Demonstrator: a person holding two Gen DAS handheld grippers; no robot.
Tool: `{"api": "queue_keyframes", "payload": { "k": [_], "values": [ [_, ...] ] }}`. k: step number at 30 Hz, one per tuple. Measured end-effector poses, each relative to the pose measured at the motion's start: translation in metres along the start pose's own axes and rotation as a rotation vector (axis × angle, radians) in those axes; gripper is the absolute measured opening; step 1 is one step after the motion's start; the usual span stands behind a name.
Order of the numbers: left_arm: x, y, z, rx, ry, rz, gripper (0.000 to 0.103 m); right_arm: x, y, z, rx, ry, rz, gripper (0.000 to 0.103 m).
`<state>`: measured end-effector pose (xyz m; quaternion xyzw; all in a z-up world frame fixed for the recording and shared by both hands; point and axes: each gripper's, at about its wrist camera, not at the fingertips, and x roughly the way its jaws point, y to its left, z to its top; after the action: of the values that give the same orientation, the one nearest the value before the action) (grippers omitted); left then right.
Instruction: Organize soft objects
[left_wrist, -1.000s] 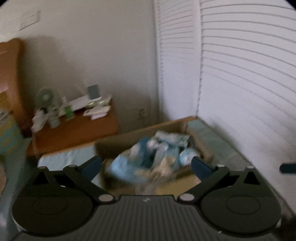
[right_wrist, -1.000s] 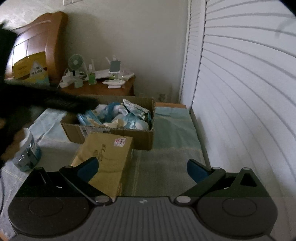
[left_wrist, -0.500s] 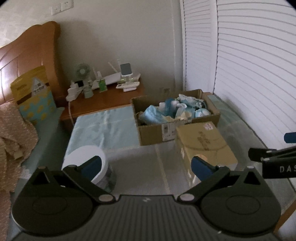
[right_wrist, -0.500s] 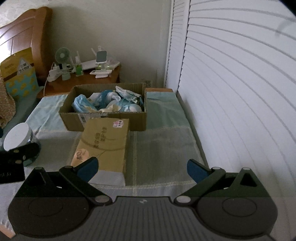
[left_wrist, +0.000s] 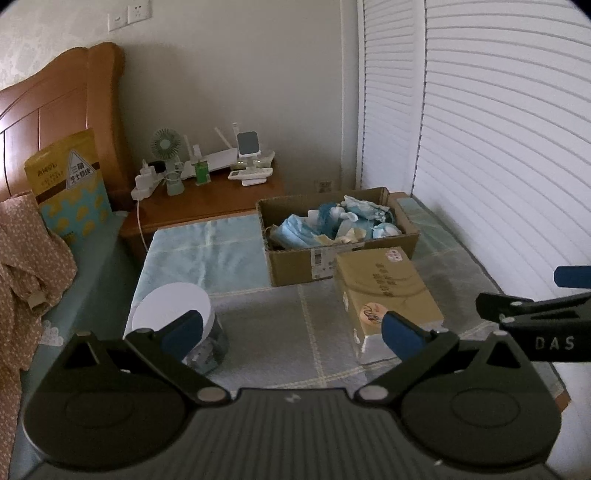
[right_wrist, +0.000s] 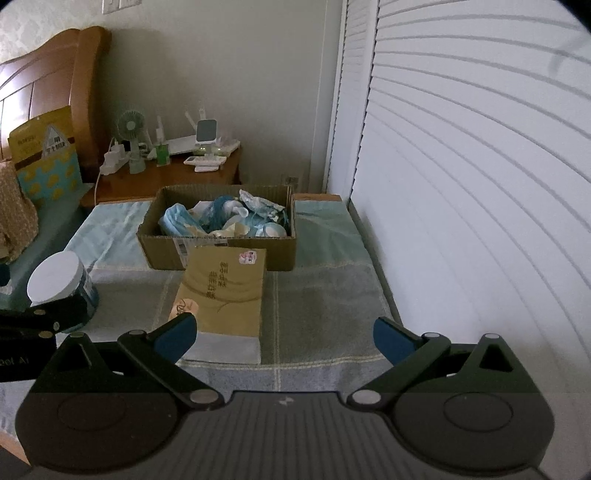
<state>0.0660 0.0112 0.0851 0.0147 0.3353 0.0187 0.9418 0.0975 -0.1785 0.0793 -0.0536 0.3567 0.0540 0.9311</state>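
- The left hand-held gripper (left_wrist: 291, 334) is hovering above the checked blanket (left_wrist: 280, 325) with its blue-padded fingers spread wide and nothing between them.
- The right hand-held gripper (right_wrist: 284, 334) is likewise hanging over the blanket with its fingers wide apart and empty; part of it is showing at the right edge of the left wrist view.
- A white-lidded jar (left_wrist: 177, 314) is standing upright on the blanket just beyond the left gripper's left finger; in the right wrist view it is sitting at the far left, partly behind the other tool.
- A tan paper-wrapped box (right_wrist: 221, 291) is lying flat on the blanket ahead of the right gripper's left finger, its far end touching or nearly touching the cardboard box.
- The cardboard box (left_wrist: 295, 262) is sitting open farther back on the bed, and the soft objects (left_wrist: 332, 225), a crumpled heap of blue and white pieces, are lying inside it.
- Beyond the box, a wooden nightstand (left_wrist: 207, 206) is carrying a small green fan (left_wrist: 166, 144) and other small devices.
- A yellow and blue bag (left_wrist: 70, 192) is leaning against the wooden headboard (left_wrist: 59, 107) at the left.
- White slatted doors (right_wrist: 480, 184) are filling the right side of both views.
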Motion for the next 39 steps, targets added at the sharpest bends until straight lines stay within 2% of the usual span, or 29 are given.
{"api": "queue_keyframes", "payload": {
  "k": [39],
  "values": [
    [0.0002,-0.0013,0.0007,-0.017,0.006,-0.01,0.102,-0.0015,0.0006,0.0028,-0.003,-0.011,-0.002,0.103]
  ]
}}
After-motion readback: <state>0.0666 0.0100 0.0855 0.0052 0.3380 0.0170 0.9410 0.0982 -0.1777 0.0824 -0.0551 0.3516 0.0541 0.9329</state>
